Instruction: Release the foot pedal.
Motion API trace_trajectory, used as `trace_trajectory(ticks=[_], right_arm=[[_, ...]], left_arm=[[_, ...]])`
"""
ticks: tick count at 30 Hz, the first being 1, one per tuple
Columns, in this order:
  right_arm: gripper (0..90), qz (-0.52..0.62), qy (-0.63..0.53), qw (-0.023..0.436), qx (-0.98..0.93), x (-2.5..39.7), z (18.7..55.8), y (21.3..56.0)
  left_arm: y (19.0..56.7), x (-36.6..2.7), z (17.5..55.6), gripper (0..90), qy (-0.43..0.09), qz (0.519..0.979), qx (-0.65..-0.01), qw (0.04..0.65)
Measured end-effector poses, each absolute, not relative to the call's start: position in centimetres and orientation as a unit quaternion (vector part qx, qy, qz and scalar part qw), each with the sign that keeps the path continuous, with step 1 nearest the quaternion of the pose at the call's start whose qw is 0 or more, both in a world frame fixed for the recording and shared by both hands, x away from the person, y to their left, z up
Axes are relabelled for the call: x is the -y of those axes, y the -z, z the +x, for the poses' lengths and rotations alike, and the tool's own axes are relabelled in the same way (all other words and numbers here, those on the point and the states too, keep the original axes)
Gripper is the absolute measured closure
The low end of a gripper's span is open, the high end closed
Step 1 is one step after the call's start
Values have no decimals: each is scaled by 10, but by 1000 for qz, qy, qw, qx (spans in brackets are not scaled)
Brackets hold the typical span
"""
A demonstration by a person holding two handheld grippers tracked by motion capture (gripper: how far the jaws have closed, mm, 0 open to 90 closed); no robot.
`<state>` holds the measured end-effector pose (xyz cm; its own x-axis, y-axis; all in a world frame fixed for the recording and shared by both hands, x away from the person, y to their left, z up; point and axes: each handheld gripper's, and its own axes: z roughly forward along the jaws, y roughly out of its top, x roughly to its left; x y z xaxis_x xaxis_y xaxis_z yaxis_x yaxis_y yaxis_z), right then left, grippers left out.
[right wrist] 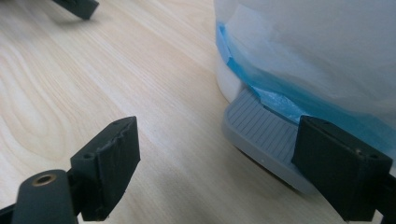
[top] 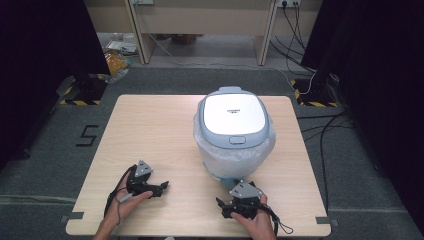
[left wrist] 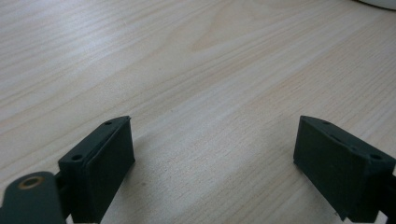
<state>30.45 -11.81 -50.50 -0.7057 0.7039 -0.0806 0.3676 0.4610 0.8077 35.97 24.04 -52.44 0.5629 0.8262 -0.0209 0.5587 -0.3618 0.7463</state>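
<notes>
Both grippers rest low near the table's [top: 150,130] near edge with nothing held: the left gripper [top: 161,187] has its fingers [left wrist: 100,163] spread wide over bare wood, and the right gripper [top: 226,205] has its fingers [right wrist: 109,161] equally wide just in front of the pedal bin. That pedal bin [top: 233,131], lid shut and lined with a white bag, stands right of the table's middle, its grey pedal [right wrist: 264,135] facing the near edge. Judged from this, the work is at its approach stage, and the next move likely calls for the right gripper to press down on the pedal or reach the bag's rim.
</notes>
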Motion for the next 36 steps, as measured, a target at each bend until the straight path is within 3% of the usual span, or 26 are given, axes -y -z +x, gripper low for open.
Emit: trace_trajectory(ticks=[21, 36], right_arm=[[166, 387, -403, 234, -796, 186, 294, 497], [171, 427, -363, 222, -798, 220, 296, 510]], left_arm=[[524, -241, 360, 115, -182, 804, -431, 367], [524, -241, 360, 115, -182, 804, -431, 366]])
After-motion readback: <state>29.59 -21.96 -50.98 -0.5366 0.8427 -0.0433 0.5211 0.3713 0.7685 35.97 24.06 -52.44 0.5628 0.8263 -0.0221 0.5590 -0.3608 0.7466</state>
